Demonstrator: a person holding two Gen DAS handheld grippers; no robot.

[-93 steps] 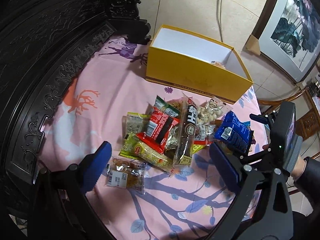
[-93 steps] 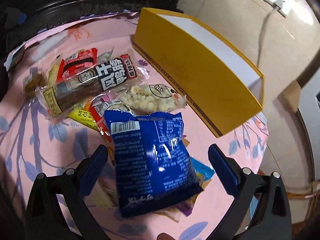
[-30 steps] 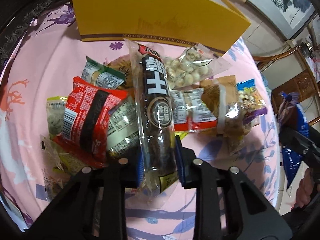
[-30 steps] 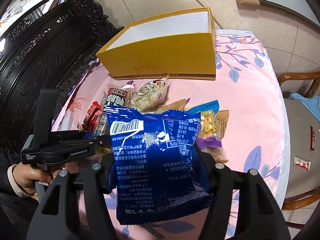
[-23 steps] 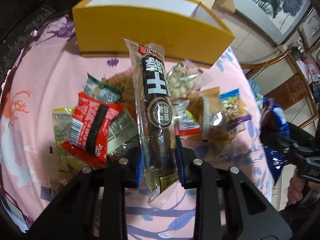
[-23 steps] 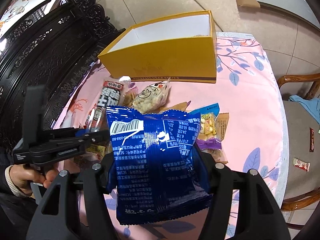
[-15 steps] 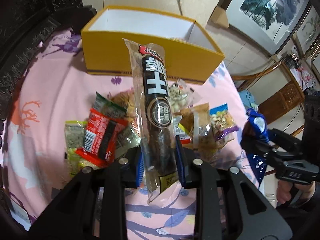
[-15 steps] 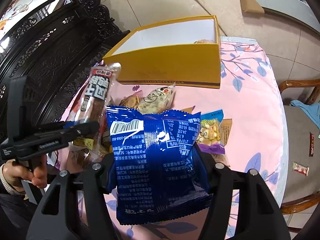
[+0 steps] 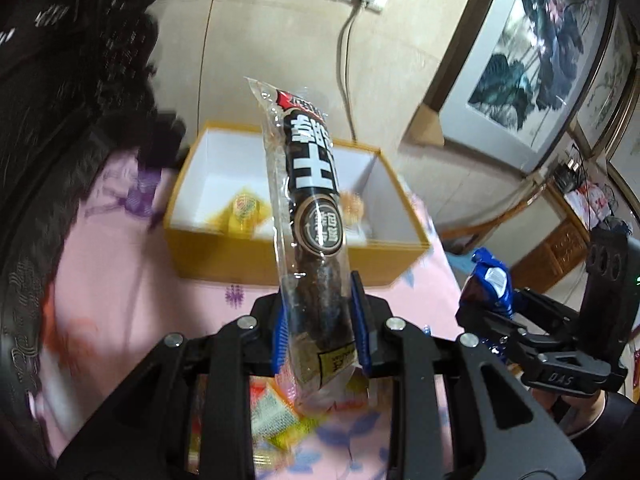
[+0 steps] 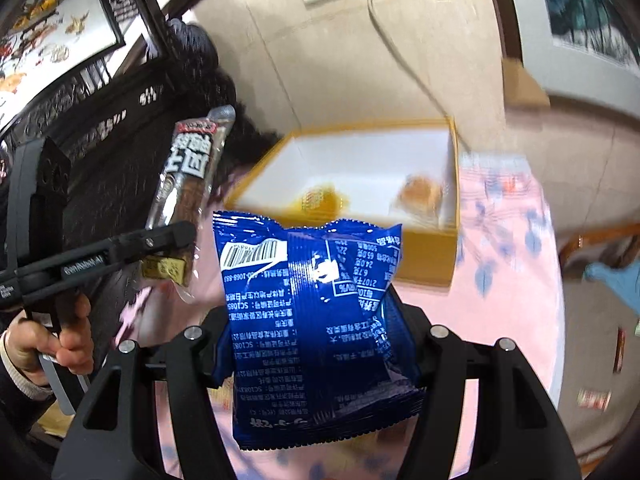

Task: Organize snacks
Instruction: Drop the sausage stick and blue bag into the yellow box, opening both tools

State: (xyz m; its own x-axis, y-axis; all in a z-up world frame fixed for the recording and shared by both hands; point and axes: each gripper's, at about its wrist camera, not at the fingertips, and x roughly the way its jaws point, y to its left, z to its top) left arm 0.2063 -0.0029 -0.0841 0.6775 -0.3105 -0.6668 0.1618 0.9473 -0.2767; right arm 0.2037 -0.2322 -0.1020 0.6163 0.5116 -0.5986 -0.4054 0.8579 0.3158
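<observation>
Left gripper (image 9: 319, 330) is clamped on the lower part of a long clear-wrapped dark snack stick (image 9: 312, 216); the blue pads (image 9: 359, 322) press its two sides and the pack stands nearly upright above them, its bottom seal hanging just below. Right gripper (image 10: 316, 344) is clamped on a blue snack bag (image 10: 312, 320), held by its lower half, printed back facing the camera, top edge free above the fingers. Both packs are held in the air over the pink floral tablecloth (image 9: 120, 280). Beyond them sits the open yellow box (image 9: 280, 268) at the far edge of the table, holding a yellow packet (image 9: 242, 210) and an orange-brown packet (image 10: 420, 194). Loose snack packets (image 9: 276, 412) lie on the cloth under the left gripper.
</observation>
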